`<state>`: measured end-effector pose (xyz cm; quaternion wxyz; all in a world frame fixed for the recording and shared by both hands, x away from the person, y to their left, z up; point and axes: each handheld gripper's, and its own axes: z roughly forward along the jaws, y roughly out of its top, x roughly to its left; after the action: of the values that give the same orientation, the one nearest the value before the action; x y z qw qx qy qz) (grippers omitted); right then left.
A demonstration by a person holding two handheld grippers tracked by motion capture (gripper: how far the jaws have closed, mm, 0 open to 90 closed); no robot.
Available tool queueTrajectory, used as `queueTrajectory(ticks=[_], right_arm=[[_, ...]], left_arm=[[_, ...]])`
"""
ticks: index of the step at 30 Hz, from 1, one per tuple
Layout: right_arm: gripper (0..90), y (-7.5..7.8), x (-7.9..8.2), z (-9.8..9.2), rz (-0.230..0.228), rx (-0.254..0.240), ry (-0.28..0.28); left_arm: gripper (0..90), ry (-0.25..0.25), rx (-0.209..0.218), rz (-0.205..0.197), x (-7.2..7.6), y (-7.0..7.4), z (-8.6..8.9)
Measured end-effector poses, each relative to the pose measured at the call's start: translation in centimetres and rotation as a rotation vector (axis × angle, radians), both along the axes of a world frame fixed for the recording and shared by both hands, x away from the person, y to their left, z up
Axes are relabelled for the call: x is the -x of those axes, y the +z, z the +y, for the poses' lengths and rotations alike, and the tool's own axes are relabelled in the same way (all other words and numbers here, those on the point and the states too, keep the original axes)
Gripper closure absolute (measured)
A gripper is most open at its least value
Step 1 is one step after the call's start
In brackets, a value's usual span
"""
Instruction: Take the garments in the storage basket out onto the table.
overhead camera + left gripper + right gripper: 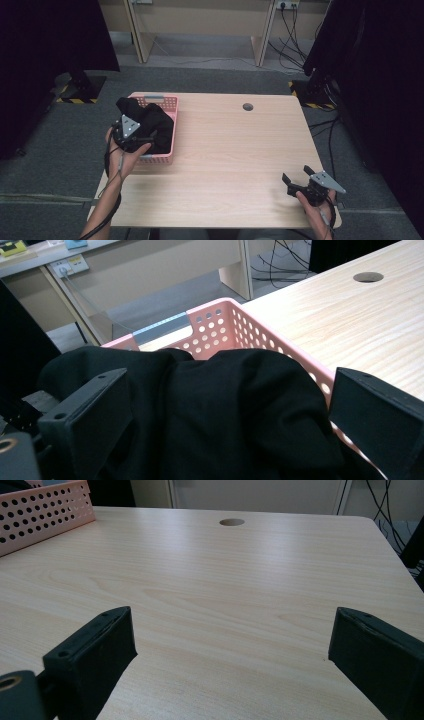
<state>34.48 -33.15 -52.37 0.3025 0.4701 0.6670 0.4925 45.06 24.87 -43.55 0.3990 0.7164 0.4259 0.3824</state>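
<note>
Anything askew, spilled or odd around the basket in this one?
The black cloth is heaped in the pink basket and bulges over its rim at the far left corner. Nothing spilled on the table, nothing looks damaged.

1. The basket sits at the bench's far left corner.
2. The cloth lies heaped in the basket.
3. The left gripper hovers over the cloth.
4. The right gripper hovers at the bench's near right corner.
</note>
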Motion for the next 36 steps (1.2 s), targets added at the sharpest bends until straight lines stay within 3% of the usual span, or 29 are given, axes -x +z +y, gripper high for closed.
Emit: queueTrajectory(ticks=[9, 21, 36], right_arm=[[4.9, 0.0, 0.0, 0.0, -0.002, 0.003, 0.0], [4.9, 0.0, 0.1, 0.1, -0.003, 0.007, 0.002], [4.9, 0.0, 0.1, 0.1, -0.003, 0.006, 0.005]], left_arm=[[3.3, -0.005, -0.04, 0.061, -2.6, -0.5, -0.7], [3.9, 0.008, -0.092, 0.116, -5.1, -1.1, -1.6], [4.3, 0.018, -0.158, 0.203, -6.7, -3.1, -2.1]])
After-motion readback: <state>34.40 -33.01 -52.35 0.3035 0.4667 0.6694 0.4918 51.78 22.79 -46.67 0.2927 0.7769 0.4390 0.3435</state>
